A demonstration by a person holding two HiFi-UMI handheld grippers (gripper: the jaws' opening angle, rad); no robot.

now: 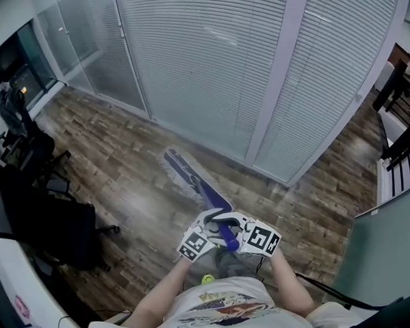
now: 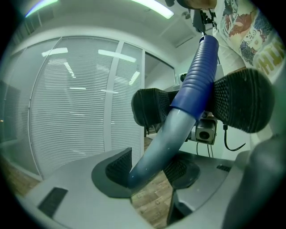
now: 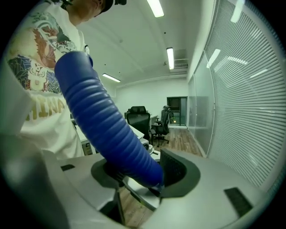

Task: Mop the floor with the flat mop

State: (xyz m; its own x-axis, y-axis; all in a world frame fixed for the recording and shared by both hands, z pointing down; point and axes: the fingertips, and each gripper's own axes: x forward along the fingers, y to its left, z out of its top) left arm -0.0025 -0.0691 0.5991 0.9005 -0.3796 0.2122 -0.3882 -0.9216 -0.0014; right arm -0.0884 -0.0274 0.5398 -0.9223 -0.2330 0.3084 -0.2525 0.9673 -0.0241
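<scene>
Black chairs point(image 1: 43, 223) are crowding the left edge of a wood-plank floor point(image 1: 124, 185), which is running up to a long wall of shut blinds point(image 1: 220, 70). The mop point(image 1: 210, 194) is stretching out ahead of the person. Its flat purple head point(image 1: 180, 167) is resting on the floor short of the blinds, and its pole is rising back to a ribbed blue grip point(image 3: 103, 129). The left hand-held gripper point(image 2: 149, 169) is clamping the smooth pole between partly spread jaws. The right hand-held gripper point(image 3: 138, 172) is holding the thick grip higher up, jaws spread wide around it. Bare floor is lying on both sides of the head, and a dark slatted frame point(image 1: 403, 149) is standing at the right edge.
</scene>
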